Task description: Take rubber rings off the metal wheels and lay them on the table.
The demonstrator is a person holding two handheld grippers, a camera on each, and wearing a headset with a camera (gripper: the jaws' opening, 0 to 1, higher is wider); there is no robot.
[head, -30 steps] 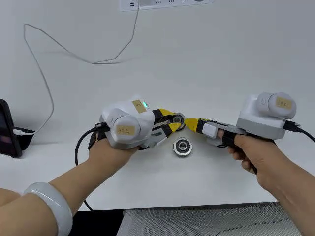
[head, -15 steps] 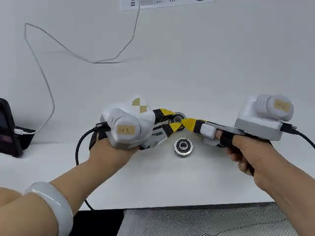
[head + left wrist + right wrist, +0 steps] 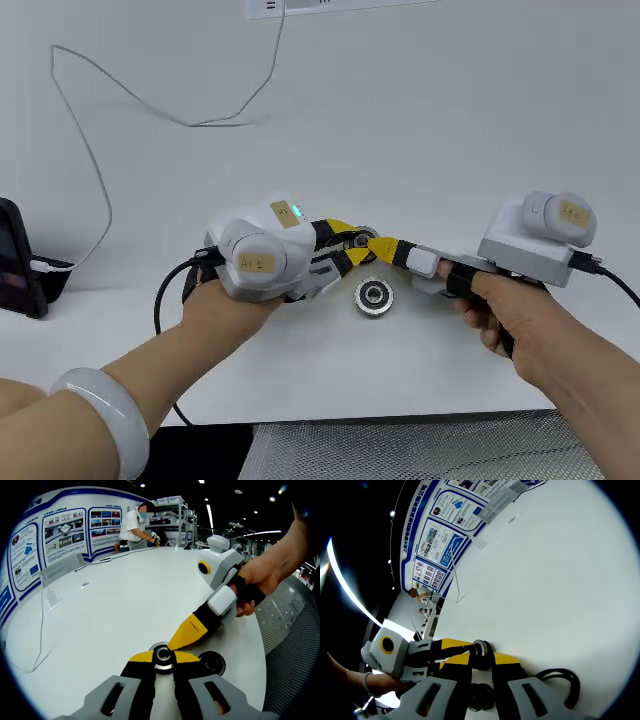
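A metal wheel with a black rubber ring hangs just above the white table, and my left gripper is shut on it. From the right, my right gripper has its yellow tips closed on that wheel's rubber rim; in the left gripper view it meets the wheel's upper right edge. The left gripper enters the right gripper view from the left. A second ringed wheel lies flat on the table just below the two grippers.
A dark phone stands at the left edge, with a thin white cable running up to a power strip. The left gripper's black cable loops near the table's front edge. People stand at a far bench.
My right gripper has slid slightly left, so its tips have closed in on the held wheel. The left gripper and the wheel on the table have stayed put.
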